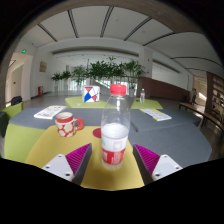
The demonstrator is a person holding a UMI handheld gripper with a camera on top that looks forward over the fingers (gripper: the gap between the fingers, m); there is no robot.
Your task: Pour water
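Observation:
A clear plastic water bottle (115, 128) with a red cap and a red-and-white label stands upright on the yellow table top (112, 176). It stands between my fingers with a gap at either side. My gripper (113, 160) is open, its magenta pads (78, 157) flanking the bottle's lower part. A white mug (66, 123) with a red pattern stands on the table to the left of the bottle, beyond the left finger.
White papers lie on the table at the far left (48, 112) and the far right (157, 115). A red, white and blue box (90, 95) stands further back. Potted plants (105, 72) line the far wall.

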